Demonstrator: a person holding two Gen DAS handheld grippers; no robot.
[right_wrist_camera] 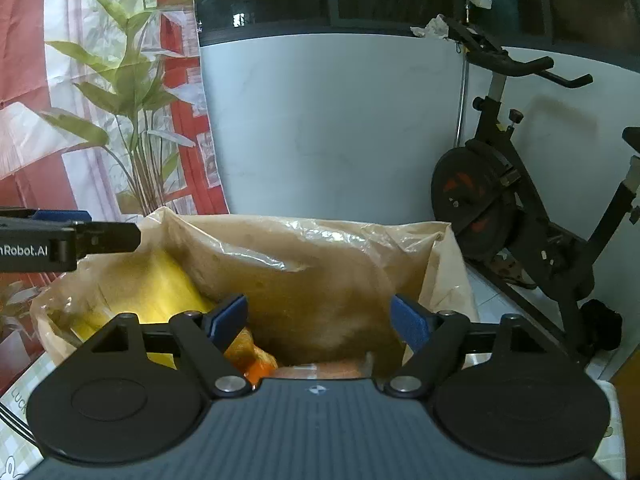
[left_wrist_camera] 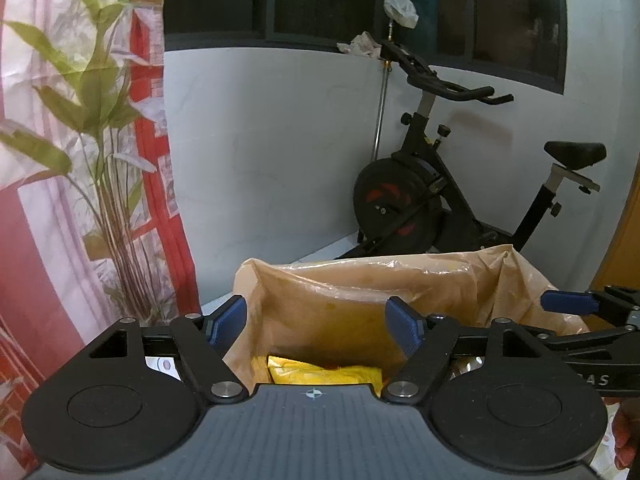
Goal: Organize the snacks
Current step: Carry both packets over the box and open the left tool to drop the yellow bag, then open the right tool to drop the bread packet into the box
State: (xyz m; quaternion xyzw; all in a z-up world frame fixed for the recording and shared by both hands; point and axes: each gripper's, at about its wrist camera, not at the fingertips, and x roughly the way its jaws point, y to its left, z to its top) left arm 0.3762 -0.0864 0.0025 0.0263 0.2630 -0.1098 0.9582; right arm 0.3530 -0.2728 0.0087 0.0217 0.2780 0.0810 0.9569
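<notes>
A tan see-through plastic bag (left_wrist_camera: 360, 292) stands open in front of both grippers. In the left wrist view, my left gripper (left_wrist_camera: 316, 326) hangs open over the bag's left side, with its left pad outside the bag wall and nothing pinched. A yellow snack packet (left_wrist_camera: 324, 374) lies at the bottom below it. My right gripper (left_wrist_camera: 560, 320) reaches in from the right edge. In the right wrist view, my right gripper (right_wrist_camera: 319, 322) is open above the bag (right_wrist_camera: 320, 264), over an orange packet (right_wrist_camera: 256, 360). The yellow packet (right_wrist_camera: 160, 292) shows through the plastic. My left gripper (right_wrist_camera: 100, 226) juts in from the left.
A black exercise bike (left_wrist_camera: 420, 196) stands behind the bag against a white wall (left_wrist_camera: 260, 152). A potted plant (left_wrist_camera: 112, 160) and a red and white curtain (left_wrist_camera: 36, 240) are at the left. A checked tablecloth (right_wrist_camera: 16, 444) lies under the bag. A hand (left_wrist_camera: 624, 440) shows at the lower right.
</notes>
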